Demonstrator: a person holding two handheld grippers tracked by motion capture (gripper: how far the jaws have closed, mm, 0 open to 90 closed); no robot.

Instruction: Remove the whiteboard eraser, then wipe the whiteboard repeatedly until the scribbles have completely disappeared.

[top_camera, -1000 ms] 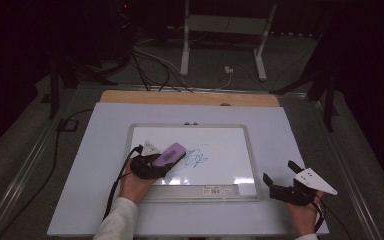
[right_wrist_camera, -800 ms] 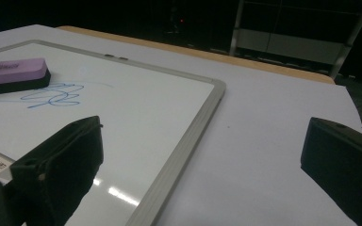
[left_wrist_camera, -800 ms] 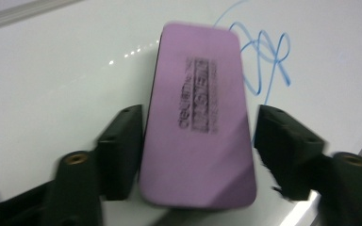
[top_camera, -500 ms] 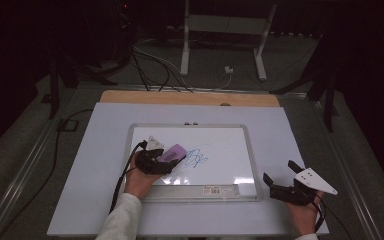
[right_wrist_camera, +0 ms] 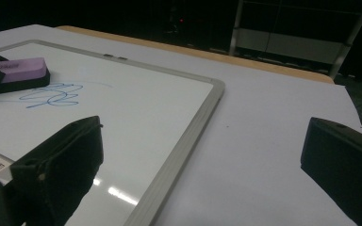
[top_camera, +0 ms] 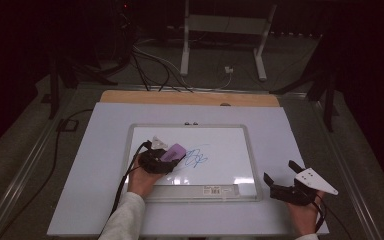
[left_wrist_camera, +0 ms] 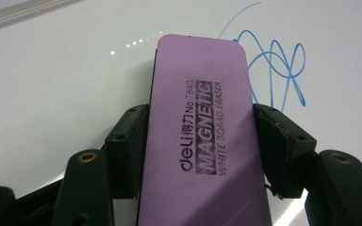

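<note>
A purple whiteboard eraser [top_camera: 174,151] [left_wrist_camera: 202,132] lies on the whiteboard [top_camera: 225,142], just left of a blue scribble [top_camera: 196,158] [left_wrist_camera: 273,70]. My left gripper [top_camera: 172,157] [left_wrist_camera: 202,141] has just been closing, with the eraser between its jaws. Both pads now press on the eraser's long sides, so it is shut on it. My right gripper [top_camera: 278,170] [right_wrist_camera: 202,141] rests on the white table surface to the right of the board's lower right corner. Its jaws stand wide open with nothing between them. The right gripper view also takes in the eraser [right_wrist_camera: 16,70] and scribble [right_wrist_camera: 52,95] at far left.
The whiteboard's grey frame [top_camera: 250,150] [right_wrist_camera: 188,136] carries a printed label [top_camera: 214,189] on its near edge. The white table sheet [top_camera: 290,130] ends at a wooden strip [top_camera: 190,97] at the back. Behind it, cables [top_camera: 155,62] and a metal stand [top_camera: 225,30] sit on the floor.
The left hand has shifted only slightly at the eraser, which stays beside the scribble. The right gripper has kept still.
</note>
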